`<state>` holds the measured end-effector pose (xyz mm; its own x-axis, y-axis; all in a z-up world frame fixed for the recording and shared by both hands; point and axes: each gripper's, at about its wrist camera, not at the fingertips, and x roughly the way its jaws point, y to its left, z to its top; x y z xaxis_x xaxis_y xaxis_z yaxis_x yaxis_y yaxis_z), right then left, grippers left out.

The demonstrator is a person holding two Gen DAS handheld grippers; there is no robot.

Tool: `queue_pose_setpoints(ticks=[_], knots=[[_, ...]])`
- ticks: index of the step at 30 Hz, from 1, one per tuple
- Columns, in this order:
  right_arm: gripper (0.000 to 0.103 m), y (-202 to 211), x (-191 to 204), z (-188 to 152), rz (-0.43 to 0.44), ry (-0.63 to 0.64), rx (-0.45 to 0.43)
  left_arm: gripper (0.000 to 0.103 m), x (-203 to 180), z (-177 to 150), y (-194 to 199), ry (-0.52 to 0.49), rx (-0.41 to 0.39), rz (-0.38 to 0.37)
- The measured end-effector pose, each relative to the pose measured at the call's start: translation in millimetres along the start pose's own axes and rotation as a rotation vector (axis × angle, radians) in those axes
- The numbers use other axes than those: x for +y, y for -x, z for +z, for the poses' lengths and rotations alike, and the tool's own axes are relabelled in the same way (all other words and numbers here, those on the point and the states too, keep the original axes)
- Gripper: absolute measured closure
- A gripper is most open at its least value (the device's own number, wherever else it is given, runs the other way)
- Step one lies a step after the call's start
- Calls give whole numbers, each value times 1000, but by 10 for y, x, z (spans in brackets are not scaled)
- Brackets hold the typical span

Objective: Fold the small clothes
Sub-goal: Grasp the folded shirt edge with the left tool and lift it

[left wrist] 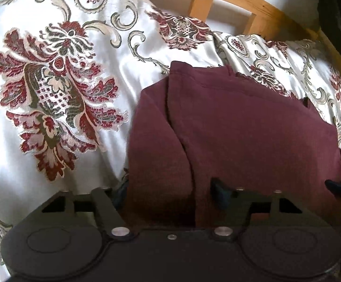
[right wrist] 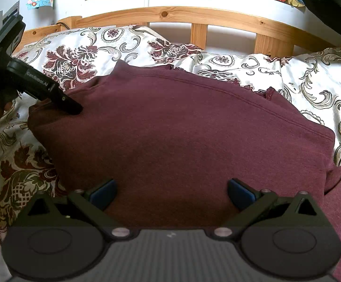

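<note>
While right tongs (right wrist: 171,188) gape, left tongs (left wrist: 170,188) clamp the folded maroon sweatshirt (right wrist: 182,122).

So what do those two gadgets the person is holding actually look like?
Both are black plastic. The right gripper has two angled fingers with blue pads and a ribbed grey top between round discs. The left gripper tapers to a slim black tip and bears white lettering, "GenRobot.AI".
</note>
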<state>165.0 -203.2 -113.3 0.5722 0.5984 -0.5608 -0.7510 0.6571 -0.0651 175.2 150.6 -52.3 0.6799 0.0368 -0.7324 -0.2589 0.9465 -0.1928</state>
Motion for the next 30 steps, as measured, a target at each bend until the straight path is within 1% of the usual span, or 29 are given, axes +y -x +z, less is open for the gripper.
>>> queue_pose_setpoints(ticks=[1, 3, 6, 9, 12, 14, 16, 20, 23, 27, 30], knots=[[0, 1, 1, -1, 0, 0, 0, 46, -7, 10, 10, 4, 4, -4], [0, 0, 0, -1, 1, 0, -1, 60, -52, 24, 37, 4, 11, -10], [0, -1, -2, 1, 1, 1, 0, 69, -188, 40, 90, -40, 7, 1], [0, 8, -12, 35, 10, 16, 17, 72, -321, 59, 181, -92, -19, 19], [0, 35, -44, 99, 38, 29, 53, 73, -403, 103, 311, -86, -49, 2], [0, 72, -112, 149, 45, 3, 67, 74, -494, 156, 428, -88, -74, -10], [0, 148, -205, 205, 5, -39, 42, 74, -612, 216, 540, -105, -99, -22], [0, 348, -460, 304, -94, -97, -44, 75, -980, 367, 741, -129, -131, -57], [0, 458, -691, 346, -186, -143, -86, 75, -1348, 429, 797, -213, -152, -94], [0, 511, -989, 329, -262, -190, -98, 75, -1821, 437, 684, -311, -128, -173], [0, 501, -1182, 280, -303, -220, -101, 75, -2098, 361, 516, -360, -87, -218]])
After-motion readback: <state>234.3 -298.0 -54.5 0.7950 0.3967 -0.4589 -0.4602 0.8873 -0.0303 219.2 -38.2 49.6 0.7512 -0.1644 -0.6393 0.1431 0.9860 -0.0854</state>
